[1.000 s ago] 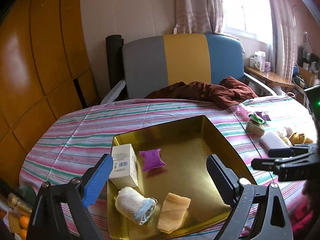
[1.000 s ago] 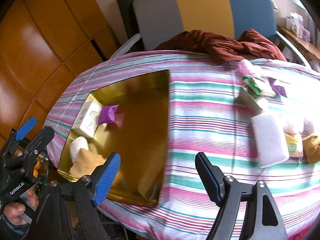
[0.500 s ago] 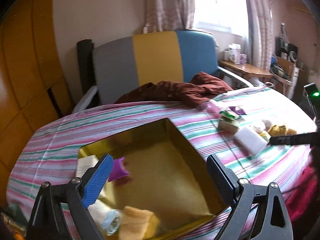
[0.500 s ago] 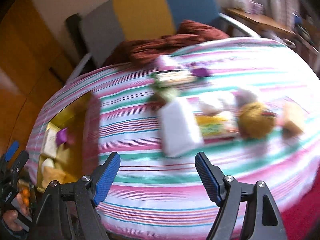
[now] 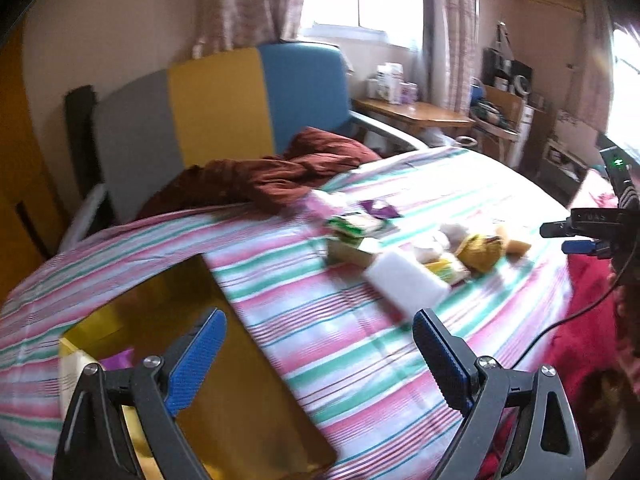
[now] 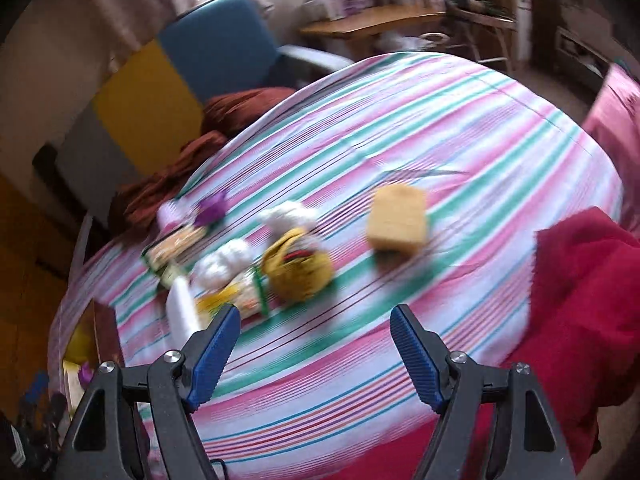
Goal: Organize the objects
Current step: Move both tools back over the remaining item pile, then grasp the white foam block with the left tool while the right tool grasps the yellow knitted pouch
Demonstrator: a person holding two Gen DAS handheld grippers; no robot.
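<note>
Jaws gaping empty on both my right gripper [image 6: 314, 346] and left gripper [image 5: 318, 360], I am choosing the tan sponge [image 6: 397, 220], lying apart from the clutter, well away from the gold tray [image 5: 248, 408], approaching squarely.

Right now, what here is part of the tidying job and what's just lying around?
Job:
gold tray
white block
tan sponge
yellow knitted ball
purple pouch
left gripper, open
right gripper, open

Lying about:
brown cloth
striped chair
wooden side table
</note>
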